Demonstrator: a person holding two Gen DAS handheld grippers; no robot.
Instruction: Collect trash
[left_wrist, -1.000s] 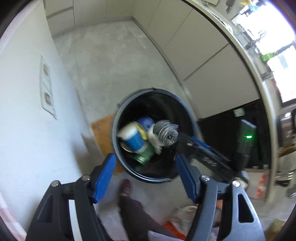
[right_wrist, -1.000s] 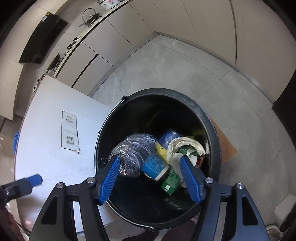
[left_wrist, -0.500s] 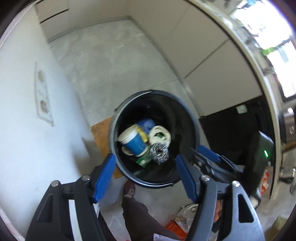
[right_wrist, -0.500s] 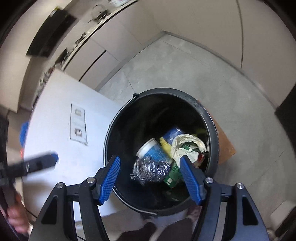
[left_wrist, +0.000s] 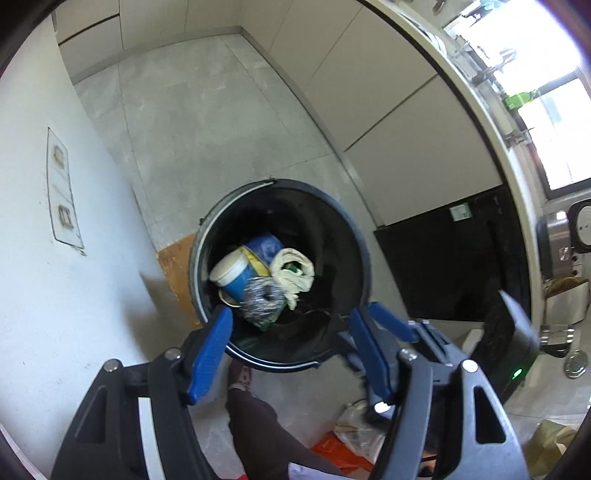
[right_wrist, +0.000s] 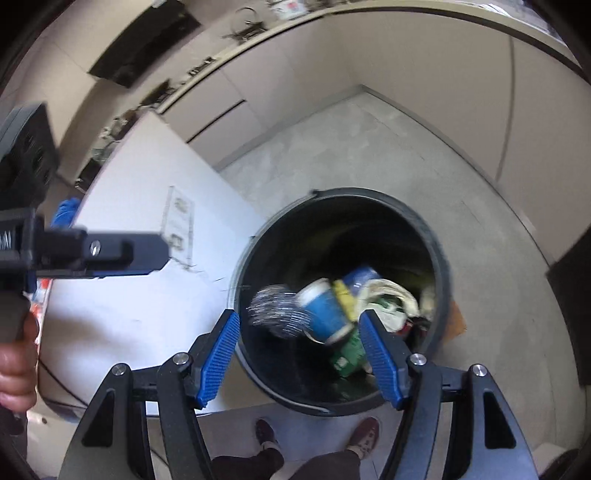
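Observation:
A black round trash bin (left_wrist: 354, 236) stands on the grey floor below both grippers; it also shows in the right wrist view (right_wrist: 439, 243). Inside lie a blue paper cup (left_wrist: 236, 277), a silver steel-wool scrubber (left_wrist: 260, 302), a crumpled cream cloth (left_wrist: 291, 269) and green packaging (right_wrist: 347, 354). My left gripper (left_wrist: 291, 350) is open and empty above the bin's near rim. My right gripper (right_wrist: 299, 354) is open and empty above the bin; the scrubber (right_wrist: 277, 310) and cup (right_wrist: 325, 314) show between its fingers.
A white wall panel with sockets (left_wrist: 62, 199) stands left of the bin. Beige cabinets (left_wrist: 369, 110) run along the right. An orange mat (left_wrist: 177, 273) lies beside the bin. My feet (right_wrist: 266, 432) and orange packaging (left_wrist: 340, 454) are below.
The scrubber has dropped from my right gripper's fingers into the bin and settled by the blue cup. Both grippers have risen and pulled back from the bin.

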